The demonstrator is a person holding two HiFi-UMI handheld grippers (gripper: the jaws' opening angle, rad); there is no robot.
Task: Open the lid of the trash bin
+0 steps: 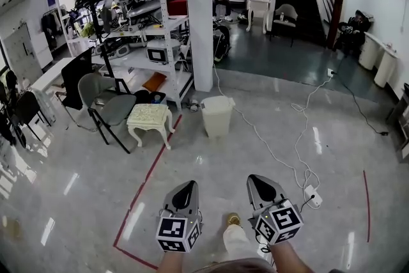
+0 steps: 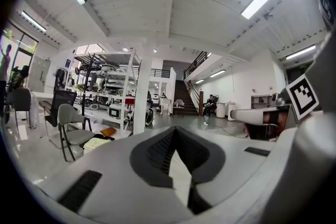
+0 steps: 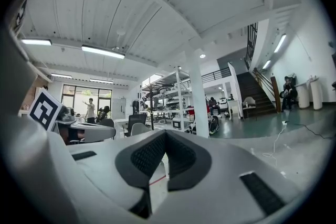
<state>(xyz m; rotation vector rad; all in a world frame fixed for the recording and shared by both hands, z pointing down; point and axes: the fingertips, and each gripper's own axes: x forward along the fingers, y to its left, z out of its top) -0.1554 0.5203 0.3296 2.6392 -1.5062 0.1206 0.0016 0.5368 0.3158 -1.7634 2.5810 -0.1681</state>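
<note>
Head view alone shows white trash bin (image 1: 217,115): lid down, on floor near pillar (image 1: 199,16), well ahead.
Gripper views: left hand-held gripper (image 2: 175,129) and right hand-held gripper (image 3: 164,134), jaws together, nothing between.
Open floor before bin; cable (image 1: 268,147) on right, cream stool (image 1: 149,117) on left.

At your eleven o'clock a white carved stool (image 1: 150,117) stands on the floor, with a grey chair (image 1: 105,102) just beside it at its nine. Behind them rises a loaded shelving rack (image 1: 137,22), with a white pillar (image 1: 199,16) at its three. A red tape line (image 1: 149,176) crosses the floor, and a power strip (image 1: 314,195) lies at your two.
</note>
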